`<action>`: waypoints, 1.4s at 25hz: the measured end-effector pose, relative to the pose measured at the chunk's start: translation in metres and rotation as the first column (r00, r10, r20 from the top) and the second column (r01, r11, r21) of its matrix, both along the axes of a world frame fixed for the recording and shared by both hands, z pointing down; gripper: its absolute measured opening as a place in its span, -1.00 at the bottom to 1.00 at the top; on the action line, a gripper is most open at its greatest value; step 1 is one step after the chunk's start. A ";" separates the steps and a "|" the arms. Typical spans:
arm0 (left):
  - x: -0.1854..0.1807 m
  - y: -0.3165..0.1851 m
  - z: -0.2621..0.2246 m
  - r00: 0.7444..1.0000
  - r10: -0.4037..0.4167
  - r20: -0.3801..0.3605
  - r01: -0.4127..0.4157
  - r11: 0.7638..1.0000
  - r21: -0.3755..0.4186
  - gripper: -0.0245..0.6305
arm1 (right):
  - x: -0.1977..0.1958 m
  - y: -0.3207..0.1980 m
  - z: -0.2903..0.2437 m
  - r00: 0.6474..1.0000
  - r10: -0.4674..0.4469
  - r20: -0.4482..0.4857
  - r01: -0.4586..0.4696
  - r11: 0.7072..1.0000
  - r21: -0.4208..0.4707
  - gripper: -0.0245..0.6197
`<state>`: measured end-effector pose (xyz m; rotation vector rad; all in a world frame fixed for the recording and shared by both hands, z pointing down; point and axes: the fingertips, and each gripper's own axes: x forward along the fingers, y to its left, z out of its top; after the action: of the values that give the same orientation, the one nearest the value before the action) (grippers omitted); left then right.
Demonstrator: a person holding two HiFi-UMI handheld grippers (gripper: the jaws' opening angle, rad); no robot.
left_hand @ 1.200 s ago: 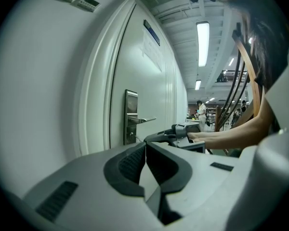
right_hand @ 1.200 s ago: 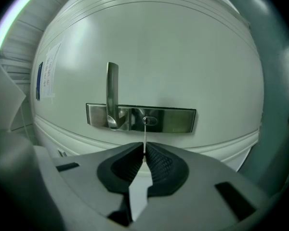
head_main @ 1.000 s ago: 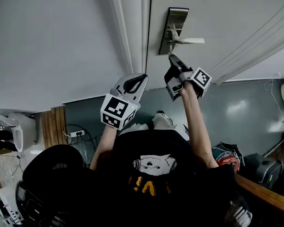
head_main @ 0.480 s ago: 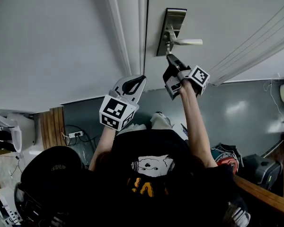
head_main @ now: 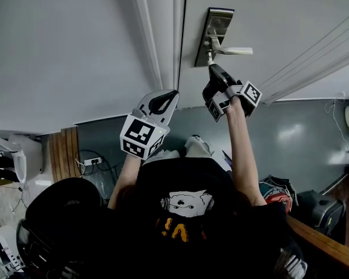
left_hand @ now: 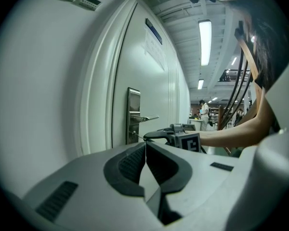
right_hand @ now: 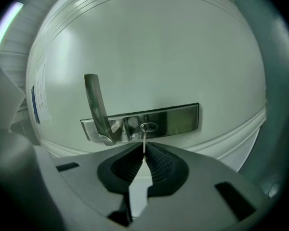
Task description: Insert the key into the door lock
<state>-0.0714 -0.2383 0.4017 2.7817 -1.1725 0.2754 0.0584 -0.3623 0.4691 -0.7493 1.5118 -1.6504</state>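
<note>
Clamping the key point(right_hand: 144, 143), the right hand-held gripper point(right_hand: 143, 153) is held with the tip at the keyhole point(right_hand: 148, 127). Insertion is judged in hand, and a straight push is called for. At its 8 o'clock, the left hand-held gripper point(left_hand: 145, 146) is closed, empty.

The white door point(head_main: 267, 16) is carrying a metal lock plate point(head_main: 215, 25), which is sitting close to the door's edge, beside the frame. A lever handle point(head_main: 235, 51) is projecting from the plate, and the keyhole point(right_hand: 148, 127) is sitting just beside the handle's hub. A thin key point(right_hand: 144, 142) is reaching the keyhole with its tip. A label point(left_hand: 153, 31) is sitting higher on the door face. Below, the grey floor point(head_main: 296, 132) is bearing a power strip point(head_main: 93, 163) with cables at the left, while a red and teal bag point(head_main: 277, 190) and a dark case point(head_main: 317, 205) are lying near each other at the right.
</note>
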 end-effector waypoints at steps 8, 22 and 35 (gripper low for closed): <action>-0.006 -0.002 -0.001 1.000 -0.017 -0.003 0.017 1.000 -0.002 -0.90 | 0.010 -0.007 0.000 0.999 0.001 -0.035 -0.001 1.000 0.017 -0.86; 0.013 0.000 -0.002 1.000 0.021 0.001 -0.021 1.000 0.009 -0.90 | 0.008 -0.019 -0.003 0.995 0.089 0.053 -0.090 0.996 0.018 -0.85; 0.000 0.001 0.000 1.000 -0.009 -0.003 0.009 1.000 -0.007 -0.90 | 0.011 -0.015 -0.005 0.988 0.107 -0.107 -0.099 0.992 0.072 -0.81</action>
<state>-0.0714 -0.2374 0.4013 2.7692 -1.1815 0.2740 0.0697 -0.3774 0.4642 -0.8807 1.5701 -1.4963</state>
